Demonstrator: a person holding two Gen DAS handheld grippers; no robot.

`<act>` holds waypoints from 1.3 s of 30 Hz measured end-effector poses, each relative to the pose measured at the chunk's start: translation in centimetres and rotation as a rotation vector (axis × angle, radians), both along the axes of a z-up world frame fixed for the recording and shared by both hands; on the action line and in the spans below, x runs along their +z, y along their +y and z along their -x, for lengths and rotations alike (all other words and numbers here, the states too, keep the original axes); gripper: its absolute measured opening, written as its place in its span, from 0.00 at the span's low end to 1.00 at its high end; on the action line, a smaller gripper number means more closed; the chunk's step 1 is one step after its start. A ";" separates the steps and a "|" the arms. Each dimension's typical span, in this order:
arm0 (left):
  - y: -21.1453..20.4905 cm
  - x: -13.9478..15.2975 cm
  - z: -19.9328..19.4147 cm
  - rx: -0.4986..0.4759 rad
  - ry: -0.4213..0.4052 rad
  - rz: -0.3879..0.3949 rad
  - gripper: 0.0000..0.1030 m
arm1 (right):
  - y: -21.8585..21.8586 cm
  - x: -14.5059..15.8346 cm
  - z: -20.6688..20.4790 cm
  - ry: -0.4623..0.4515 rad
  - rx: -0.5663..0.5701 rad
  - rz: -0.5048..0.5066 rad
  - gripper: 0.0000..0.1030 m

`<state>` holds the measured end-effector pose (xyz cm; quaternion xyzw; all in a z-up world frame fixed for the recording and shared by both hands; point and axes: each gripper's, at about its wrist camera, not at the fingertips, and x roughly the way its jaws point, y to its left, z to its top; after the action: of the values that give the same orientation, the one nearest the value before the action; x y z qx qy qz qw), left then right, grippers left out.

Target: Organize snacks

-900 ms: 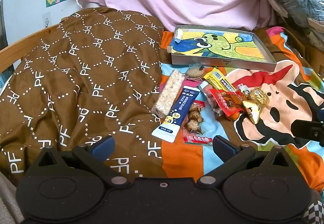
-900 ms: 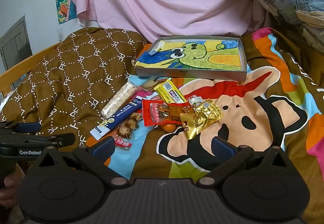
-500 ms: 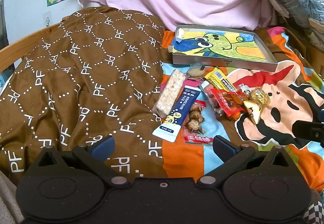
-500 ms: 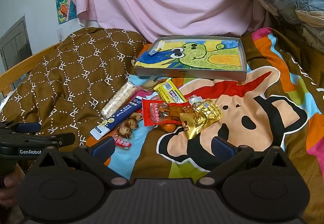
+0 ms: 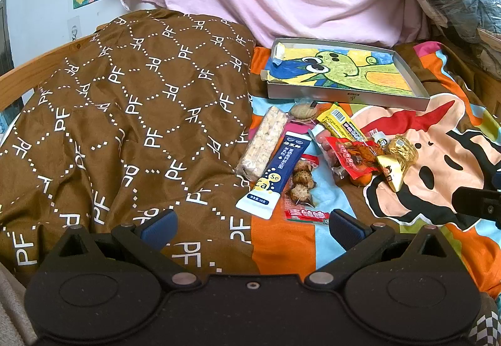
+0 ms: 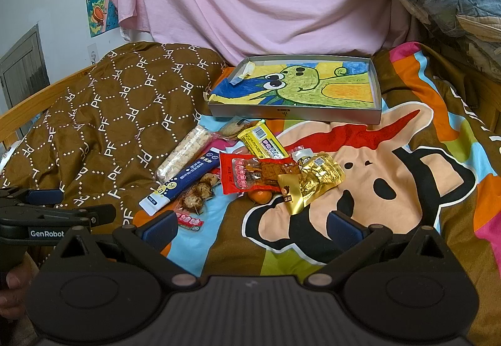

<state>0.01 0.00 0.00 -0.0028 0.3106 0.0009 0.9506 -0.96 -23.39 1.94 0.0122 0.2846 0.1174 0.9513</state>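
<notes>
We hold both claws above a bed, each tilted down toward a heap of snacks. Our left claw (image 5: 250, 219) is spread wide with nothing between its blue pads, and our right claw (image 6: 252, 227) is spread just as wide and equally empty.

The snacks lie together on the cartoon bedspread (image 6: 407, 177), just beside the edge of the brown quilt (image 5: 125, 101) and in front of the shallow grey tray (image 6: 377, 89), whose bottom shows a green cartoon drawing. No snack is in the tray. From the left we see a pale puffed rice bar (image 5: 264, 142), a blue and white sachet (image 5: 278, 172) lying alongside it, and a clear pack of brown meatballs (image 5: 302, 186) touching the sachet. Nearer the tray lie a round biscuit (image 5: 302, 111) and a yellow bar (image 6: 261, 139). A red packet (image 6: 250, 177) rests partly over a small orange fruit (image 6: 260, 196), and a gold foil packet (image 6: 313, 183) overlaps the red one on its right.

In the right wrist view, our left claw shows at the left edge, with fingers of the hand (image 6: 14, 283) gripping its handle. Pink cloth (image 6: 266, 1) hangs behind the bed.
</notes>
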 end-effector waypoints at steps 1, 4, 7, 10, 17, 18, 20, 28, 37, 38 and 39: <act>0.0 0.0 0.0 0.000 0.000 0.000 0.99 | 0.0 0.0 0.0 0.000 0.000 0.000 1.00; 0.0 0.0 0.0 0.000 0.000 0.000 0.99 | 0.0 0.0 0.0 0.000 0.000 0.000 1.00; 0.0 0.0 0.0 0.000 0.000 0.000 0.99 | 0.0 0.0 0.0 0.000 0.000 0.000 1.00; 0.0 0.0 0.0 0.000 0.001 0.001 0.99 | 0.0 0.0 0.1 0.000 0.000 0.000 1.00; 0.0 0.0 0.0 0.000 0.002 0.002 0.99 | 0.0 0.0 0.1 0.000 0.000 0.000 1.00; 0.0 0.0 0.0 0.000 0.002 0.002 0.99 | 0.0 0.0 0.1 0.001 0.000 0.000 1.00; 0.0 0.0 0.0 0.000 0.003 0.002 0.99 | 0.0 0.0 0.0 0.000 0.000 0.000 1.00; 0.0 0.0 0.0 0.000 0.004 0.003 0.99 | 0.1 0.0 0.1 0.001 0.000 -0.001 1.00; 0.2 -0.5 -0.2 0.001 0.010 0.003 0.99 | 0.2 -0.1 0.0 0.002 -0.001 0.000 1.00; 0.2 -0.5 -0.2 0.001 0.011 0.002 0.99 | 0.3 -0.2 0.0 0.003 -0.001 0.000 1.00; 0.2 -0.5 -0.1 0.003 0.012 -0.001 0.99 | 0.3 -0.2 0.0 0.004 -0.002 0.001 1.00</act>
<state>0.14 0.20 -0.53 -0.0028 0.3162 0.0023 0.9487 -0.98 -23.09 1.75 0.0123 0.2866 0.1163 0.9509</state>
